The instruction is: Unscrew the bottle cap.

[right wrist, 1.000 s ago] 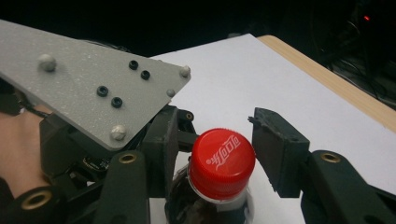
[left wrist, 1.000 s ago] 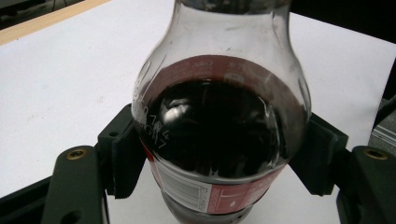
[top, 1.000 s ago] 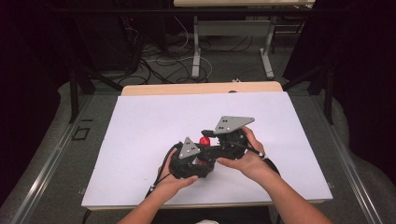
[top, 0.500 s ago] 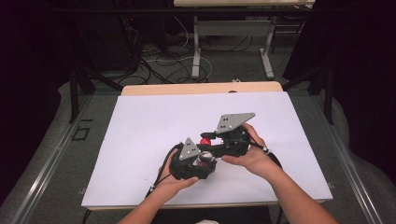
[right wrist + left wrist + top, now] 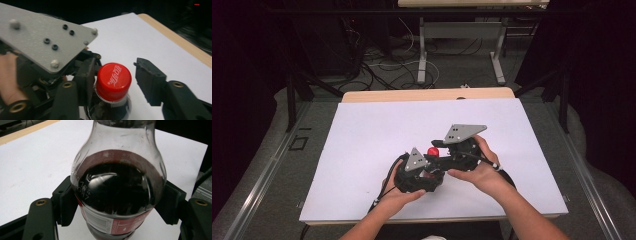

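In the left gripper view the bottle (image 5: 117,192) I clamp runs off the top edge, so its neck and cap are cut away, and its foot drops below the bottom edge. Its label (image 5: 110,225) is dark and curved; I cannot read the print beside the barcode.

In the right gripper view, below the red cap (image 5: 113,78), the bottle's body is lost behind my left gripper (image 5: 47,75) and the bottom edge. My right gripper (image 5: 117,82) has just been opening around that cap: one pad sits against it, the other clear of it.

From the high view the cap (image 5: 432,151) is a small red dot, and the bottle beneath it is hidden by both tools and my hands.
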Available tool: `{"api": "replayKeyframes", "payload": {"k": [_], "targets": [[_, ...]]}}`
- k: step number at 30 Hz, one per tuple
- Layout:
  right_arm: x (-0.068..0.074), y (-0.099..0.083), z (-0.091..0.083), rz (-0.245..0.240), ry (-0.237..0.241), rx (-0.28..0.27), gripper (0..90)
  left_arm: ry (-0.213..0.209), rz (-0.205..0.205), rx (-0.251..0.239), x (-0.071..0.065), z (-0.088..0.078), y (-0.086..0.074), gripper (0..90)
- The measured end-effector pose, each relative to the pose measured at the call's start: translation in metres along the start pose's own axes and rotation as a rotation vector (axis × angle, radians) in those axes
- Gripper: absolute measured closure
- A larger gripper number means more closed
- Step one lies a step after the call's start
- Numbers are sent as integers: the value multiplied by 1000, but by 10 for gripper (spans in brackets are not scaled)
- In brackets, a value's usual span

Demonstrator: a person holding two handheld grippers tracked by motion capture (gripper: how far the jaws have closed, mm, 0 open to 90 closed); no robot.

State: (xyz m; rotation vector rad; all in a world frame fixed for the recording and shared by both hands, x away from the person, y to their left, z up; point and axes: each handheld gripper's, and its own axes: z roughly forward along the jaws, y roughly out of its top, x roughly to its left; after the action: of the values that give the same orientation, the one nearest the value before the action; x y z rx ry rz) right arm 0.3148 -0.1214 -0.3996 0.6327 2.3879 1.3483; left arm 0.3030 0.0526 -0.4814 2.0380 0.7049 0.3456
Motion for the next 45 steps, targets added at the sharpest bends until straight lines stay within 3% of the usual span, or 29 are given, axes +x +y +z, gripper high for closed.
{"api": "replayKeyframes", "payload": {"k": [4, 7, 11, 14, 17, 19, 21, 23, 27, 30, 31, 35, 39, 45], "targets": [[8, 0, 2, 22, -39, -28, 536, 6, 1, 7, 0, 1, -1, 298], [10, 0, 4, 25, -31, -12, 538, 3, 4, 19, 0, 1, -1, 298], [12, 0, 6, -9, -39, -20, 562, 6, 5, 16, 0, 1, -1, 297], [9, 0, 6, -28, -18, -21, 600, -1, 6, 16, 0, 1, -1, 297], [2, 1, 6, -59, 32, -10, 608, -3, 19, 23, 1, 0, -1, 297], [-7, 2, 5, -72, 102, -3, 611, -6, 12, 6, 0, 1, -1, 298], [-17, 3, 5, -45, 166, -5, 613, -6, 13, 2, 0, 1, -1, 299], [-24, 2, 5, -52, 214, -14, 613, -16, 6, 5, -1, 1, -1, 300], [-28, 2, 6, -91, 259, -2, 613, -17, 5, 1, -1, 2, -2, 300], [-24, 1, 6, -84, 226, -16, 560, -20, 10, 13, 0, -1, -1, 300], [-22, 1, 5, -74, 206, -18, 506, -15, 4, 2, 0, -1, -1, 300], [-10, -1, -1, -85, 102, -47, 485, 1, -1, -7, 4, -3, 0, 300], [-2, -5, -4, -40, 75, -64, 488, 11, -5, 5, 5, -2, -1, 300], [3, -6, 2, -24, 25, -46, 507, 8, 3, 4, 2, 1, -2, 300]]}}
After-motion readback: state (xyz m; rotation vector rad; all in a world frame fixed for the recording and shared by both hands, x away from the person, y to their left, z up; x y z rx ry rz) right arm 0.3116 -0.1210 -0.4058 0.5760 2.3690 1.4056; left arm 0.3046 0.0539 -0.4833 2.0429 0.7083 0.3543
